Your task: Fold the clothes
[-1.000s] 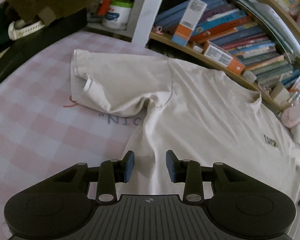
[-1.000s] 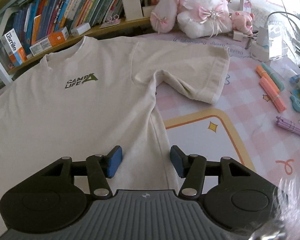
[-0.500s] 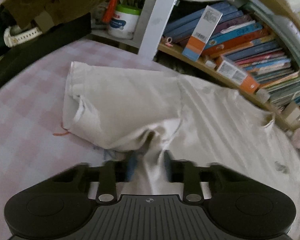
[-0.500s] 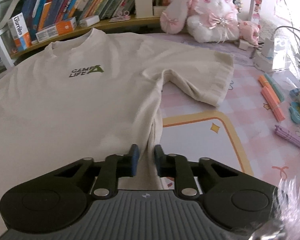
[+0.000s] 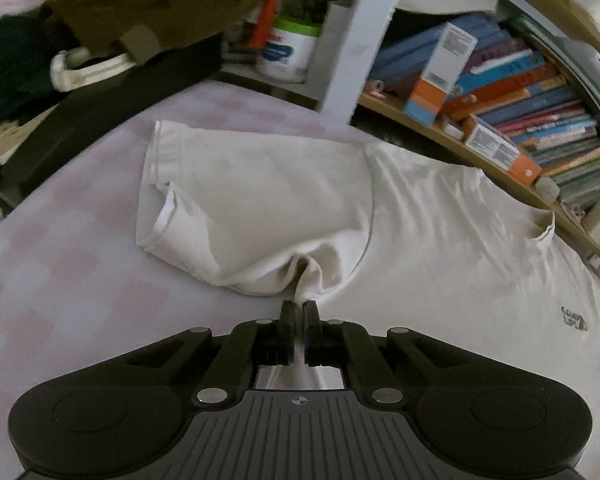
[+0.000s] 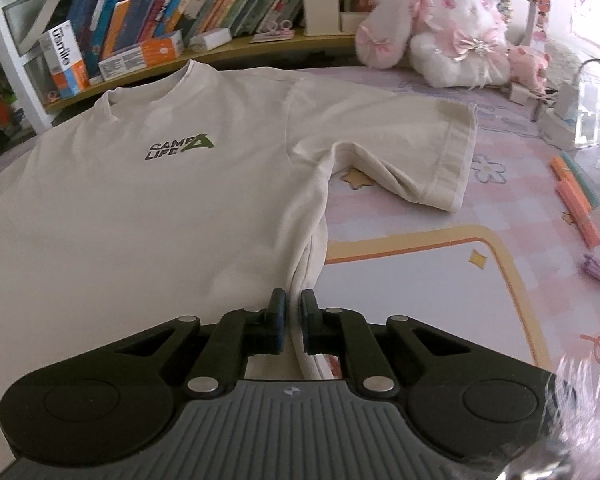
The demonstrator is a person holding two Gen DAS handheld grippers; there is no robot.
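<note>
Grippers (image 5: 299,308) (image 6: 293,300) pinch T-shirt (image 6: 140,216) (side seams).

A cream short-sleeved cotton T-shirt (image 6: 148,216) printed "CAMP LIFE" lay face up on a pink checked mat (image 6: 500,216), collar toward a curved wooden shelf of colourful books (image 6: 172,12). The black two-finger right gripper (image 6: 293,306) had its blue-padded jaws pinched on the shirt's bunched side seam below the sleeve. A white and pink plush rabbit (image 6: 448,36) sat beyond the sleeve, and orange and green highlighter pens (image 6: 576,196) lay near the mat's edge
</note>
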